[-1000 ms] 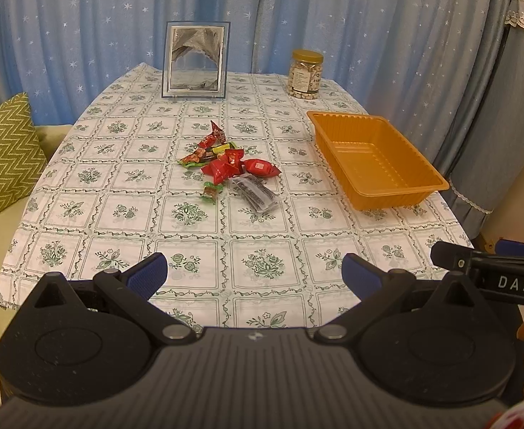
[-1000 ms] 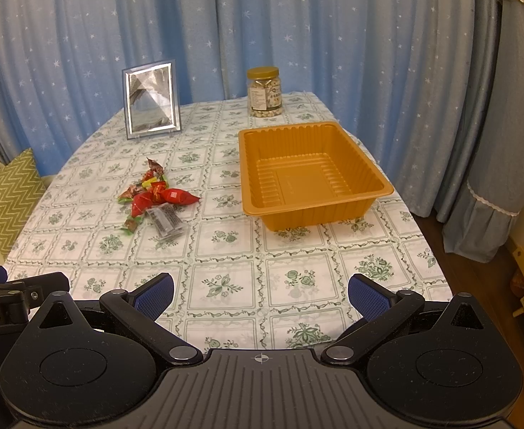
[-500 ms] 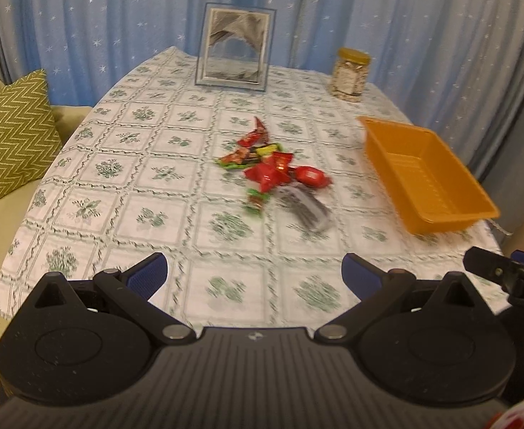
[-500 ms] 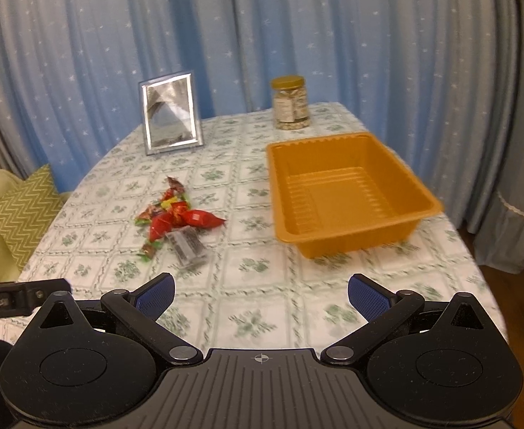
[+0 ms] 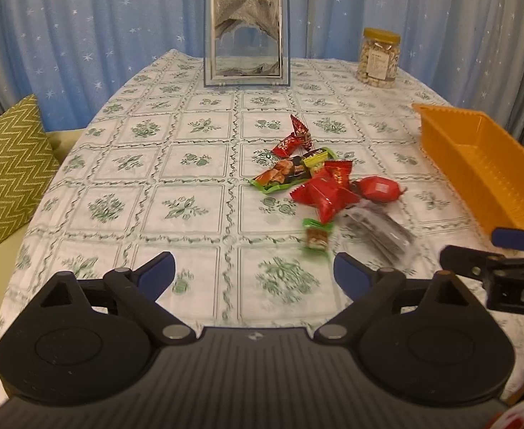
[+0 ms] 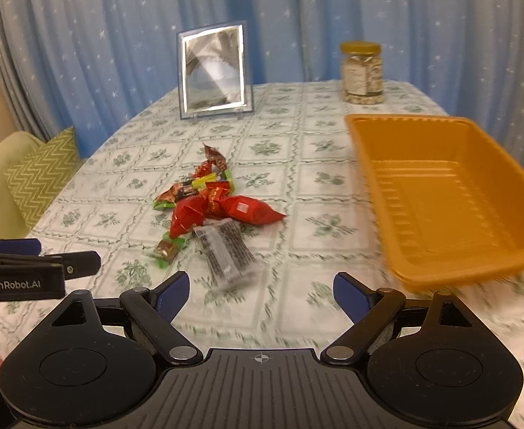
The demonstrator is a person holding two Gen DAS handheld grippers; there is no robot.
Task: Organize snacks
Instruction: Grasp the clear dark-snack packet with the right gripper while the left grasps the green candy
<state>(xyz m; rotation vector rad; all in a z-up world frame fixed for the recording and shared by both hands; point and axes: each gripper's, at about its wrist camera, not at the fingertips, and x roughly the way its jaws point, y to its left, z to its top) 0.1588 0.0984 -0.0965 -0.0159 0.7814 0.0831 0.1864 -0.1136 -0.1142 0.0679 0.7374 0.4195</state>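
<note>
A small heap of wrapped snacks (image 5: 328, 186) (image 6: 211, 203) lies mid-table: red packets, green-edged bars and a clear packet of dark biscuits (image 6: 228, 250). An empty orange tray (image 6: 447, 196) (image 5: 476, 164) stands to its right. My left gripper (image 5: 254, 273) hovers over the near cloth, short of the heap; its jaws are closing with nothing between them. My right gripper (image 6: 261, 295) hangs just in front of the clear packet, jaws also closing on nothing. Each gripper shows at the edge of the other's view.
A framed picture (image 5: 246, 37) stands at the table's far side and a jar of nuts (image 5: 379, 58) at the far right. A green zigzag cushion (image 5: 8, 164) rests on a seat left of the table. Blue starred curtains hang behind.
Both grippers have moved forward and down toward the snack heap, which looks larger now. Both pairs of jaws have narrowed a little.
</note>
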